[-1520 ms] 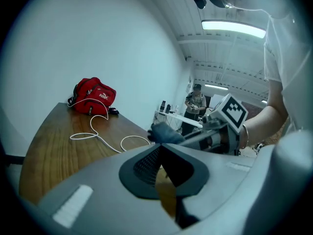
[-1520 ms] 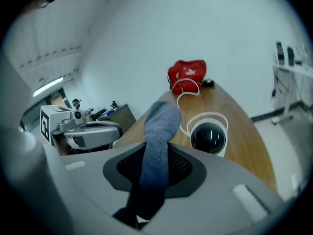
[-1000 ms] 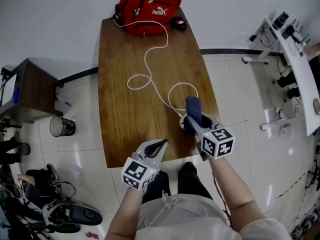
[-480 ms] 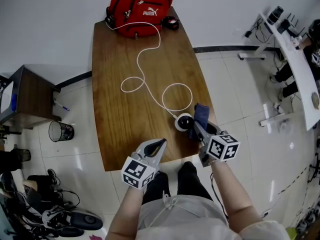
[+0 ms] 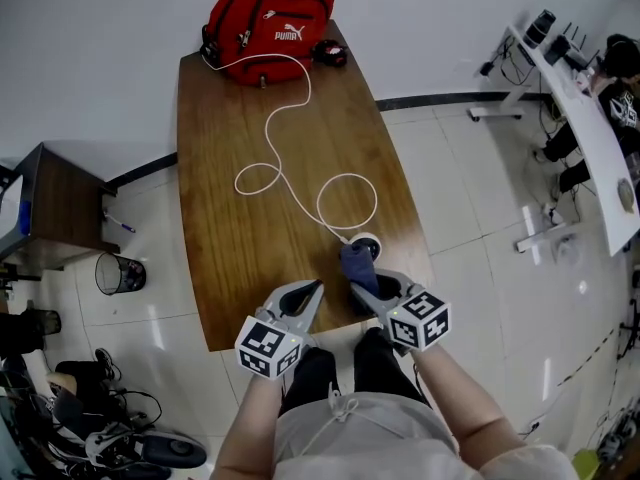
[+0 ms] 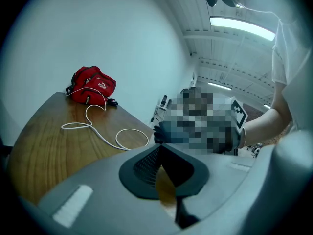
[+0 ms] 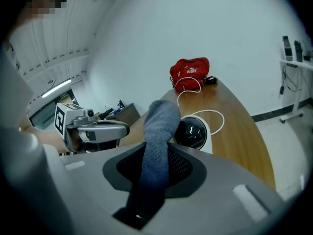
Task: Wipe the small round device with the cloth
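Dark blue cloth [image 5: 357,264] sticks out of the right gripper [image 5: 362,284] in the head view. Its free end seems to touch the near side of the device [image 5: 369,242], a small white round body. The device stands near the front right edge of the wooden table [image 5: 230,218], at the end of a white cable [image 5: 290,173]. The left gripper [image 5: 312,294] hovers just beside it, over the front edge, and touches nothing.

In the left gripper view the jaws are pressed together, with nothing between them. The table and the cable lie ahead, but the device cannot be made out there.

In the right gripper view the jaws clamp the lower part of the cloth. The cloth rises as a thick roll, and its top leans in front of the left side of the device's glossy dark dome.

The step in hand is probably the wiping stroke itself. To do it well, the soft end should be pressed on the dome and drawn across it in short strokes, because a long free end would likely fold away. The hard jaw tips should stay off the glossy face. The device looks light, so it may slide or tug the cable. The closed left gripper could brace its base.
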Demonstrator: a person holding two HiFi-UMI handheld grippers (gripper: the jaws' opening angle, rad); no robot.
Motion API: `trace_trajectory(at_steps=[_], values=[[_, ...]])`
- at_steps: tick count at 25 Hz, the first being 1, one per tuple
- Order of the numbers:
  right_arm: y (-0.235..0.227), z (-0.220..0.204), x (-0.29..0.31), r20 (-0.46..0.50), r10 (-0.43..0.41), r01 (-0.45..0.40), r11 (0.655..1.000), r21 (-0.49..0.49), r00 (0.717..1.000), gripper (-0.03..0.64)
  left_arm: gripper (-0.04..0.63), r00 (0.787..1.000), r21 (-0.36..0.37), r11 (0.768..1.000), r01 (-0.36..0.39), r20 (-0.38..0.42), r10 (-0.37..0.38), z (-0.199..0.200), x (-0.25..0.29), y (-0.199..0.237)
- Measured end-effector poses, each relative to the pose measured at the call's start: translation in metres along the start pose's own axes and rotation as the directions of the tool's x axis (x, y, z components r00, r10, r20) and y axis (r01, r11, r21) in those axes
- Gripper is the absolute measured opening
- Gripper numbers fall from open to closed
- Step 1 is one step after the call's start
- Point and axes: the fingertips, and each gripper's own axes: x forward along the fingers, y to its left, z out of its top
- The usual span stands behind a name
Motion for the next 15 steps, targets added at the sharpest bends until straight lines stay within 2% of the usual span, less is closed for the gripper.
trace_trajectory(at_steps=[6, 11, 15], values=[[-0.031, -0.025, 0.0, -0.031, -0.01, 0.013, 0.992, 0.128, 0.999, 0.11, 0.006, 1.0, -0.009, 1.0, 0.003, -0.011, -0.003, -0.006, 0.006, -0.006], [-0.056, -0.048, -0.013, -0.11, -0.032, 0.044, 0.993, 0.106, 0.993, 0.11, 0.006, 1.0, -0.029, 1.0, -0.003, -0.023, 0.002, -0.012, 0.017, -0.009], [-0.078, -0.062, -0.023, -0.146, -0.049, 0.069, 0.987, 0.142, 0.988, 0.11, 0.006, 1.0, -0.037, 0.999, -0.01, -0.029, 0.009, -0.013, 0.028, -0.011]])
